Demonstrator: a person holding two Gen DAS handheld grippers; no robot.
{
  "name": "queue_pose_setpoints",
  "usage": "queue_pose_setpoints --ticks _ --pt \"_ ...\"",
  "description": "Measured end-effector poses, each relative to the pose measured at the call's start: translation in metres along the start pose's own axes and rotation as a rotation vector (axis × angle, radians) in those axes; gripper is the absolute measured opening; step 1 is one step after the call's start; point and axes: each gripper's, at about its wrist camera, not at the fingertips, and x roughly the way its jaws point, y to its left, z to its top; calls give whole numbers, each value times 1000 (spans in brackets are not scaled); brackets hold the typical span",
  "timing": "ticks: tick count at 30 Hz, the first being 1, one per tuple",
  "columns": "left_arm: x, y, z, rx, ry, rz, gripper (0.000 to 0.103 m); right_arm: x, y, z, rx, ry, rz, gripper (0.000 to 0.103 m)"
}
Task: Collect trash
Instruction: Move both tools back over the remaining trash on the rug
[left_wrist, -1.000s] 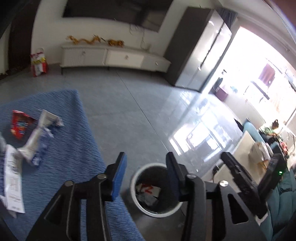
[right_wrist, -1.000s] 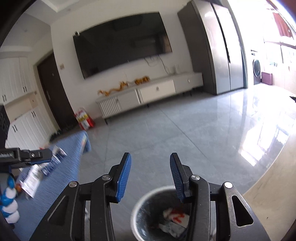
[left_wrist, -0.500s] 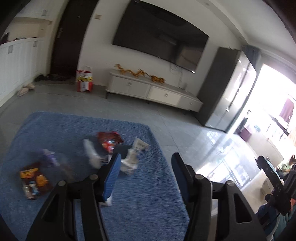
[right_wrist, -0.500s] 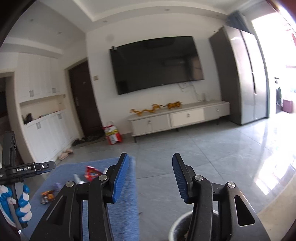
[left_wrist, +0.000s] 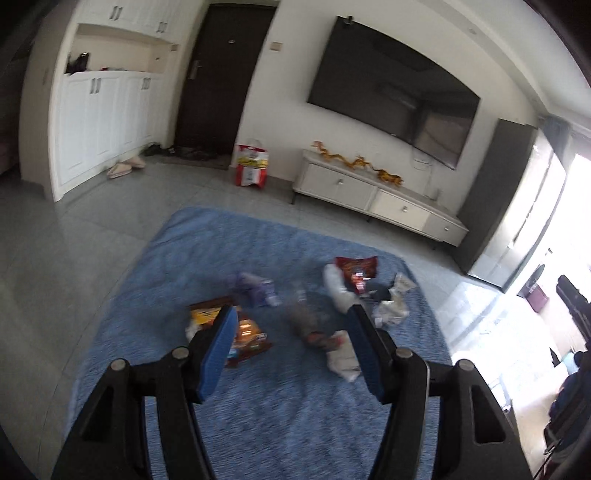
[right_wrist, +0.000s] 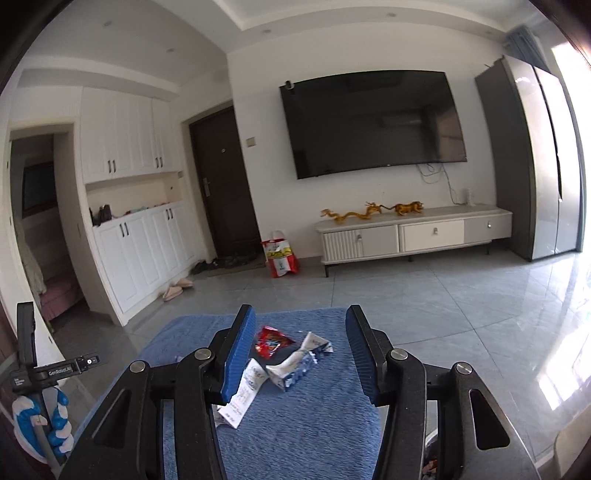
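The left gripper (left_wrist: 290, 345) had just been opening, nothing between its jaws; the right gripper (right_wrist: 297, 349) likewise gaped empty. Just ahead on the blue shaggy rug (left_wrist: 295, 424) lay light, crinkly wrappers (left_wrist: 245, 338), likely slippery, best pinched at a raised edge; beyond them lay the red foil snack packet (left_wrist: 356, 271).
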Motion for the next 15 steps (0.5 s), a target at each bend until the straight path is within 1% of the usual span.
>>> queue_pose_setpoints --ticks 3,8,11,15 --pt "-6 19 -5 -12 -14 33 60 10 13 0 -15 14 5 51" --pt "-13 34 -8 -10 -25 65 60 26 26 -5 -16 53 13 59" --pt "-11 41 -10 -10 -15 58 60 42 34 -11 -18 91 23 59" --pt "2 41 -7 -15 13 40 60 62 41 -20 -15 148 44 59"
